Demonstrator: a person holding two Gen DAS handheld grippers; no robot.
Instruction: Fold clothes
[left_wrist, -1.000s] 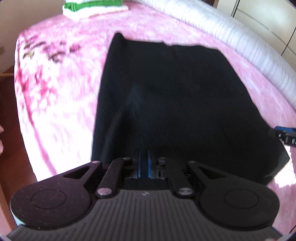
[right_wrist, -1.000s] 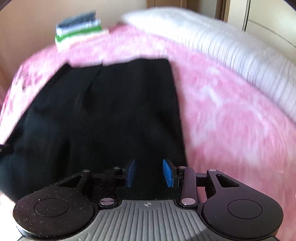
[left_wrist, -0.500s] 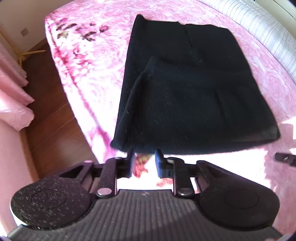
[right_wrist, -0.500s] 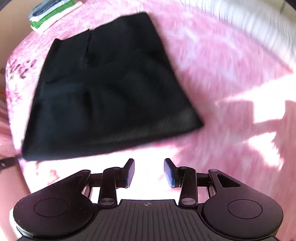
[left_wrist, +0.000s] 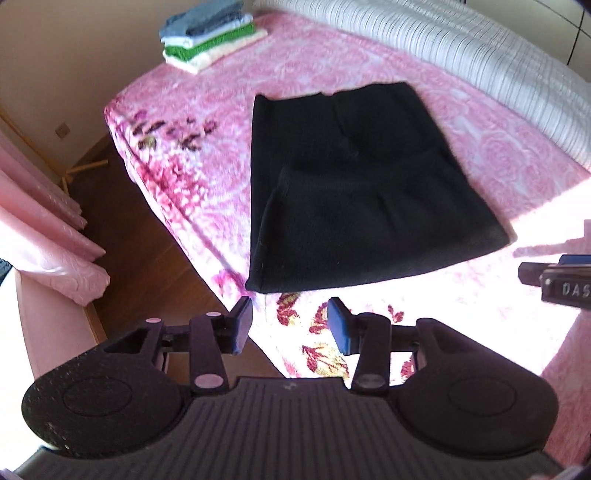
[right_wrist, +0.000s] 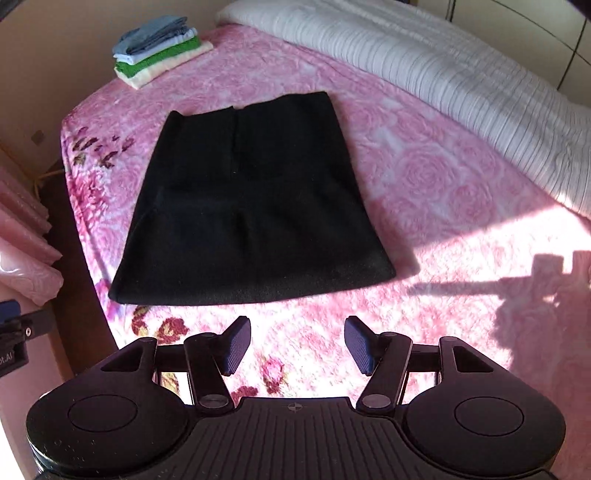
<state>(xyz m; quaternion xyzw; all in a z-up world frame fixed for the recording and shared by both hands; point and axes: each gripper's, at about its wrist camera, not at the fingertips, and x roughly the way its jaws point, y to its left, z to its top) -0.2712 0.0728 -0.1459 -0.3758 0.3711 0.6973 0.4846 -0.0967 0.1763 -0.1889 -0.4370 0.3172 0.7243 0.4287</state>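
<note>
**Both grippers released and withdrawn from the folded garment**

Since one second ago, both of my grippers have let go of the black garment and pulled back toward the near edge of the bed; the cloth now lies doubled over itself.

1. My left gripper (left_wrist: 290, 325) hovers above the bed's near corner with its jaws spread apart and nothing between them.
2. My right gripper (right_wrist: 297, 345) hovers over the pink floral blanket (right_wrist: 424, 177), jaws likewise spread and empty.
3. The black garment (right_wrist: 251, 206) lies flat on the blanket, just ahead of both grippers and touching neither. Its nearer half is a second layer folded over the first; the fold edge runs across its middle.
4. A stack of folded clothes (right_wrist: 159, 48) sits at the far corner of the bed, well apart from the garment.
5. A white ribbed duvet (right_wrist: 461, 85) lies along the far right side.
</note>
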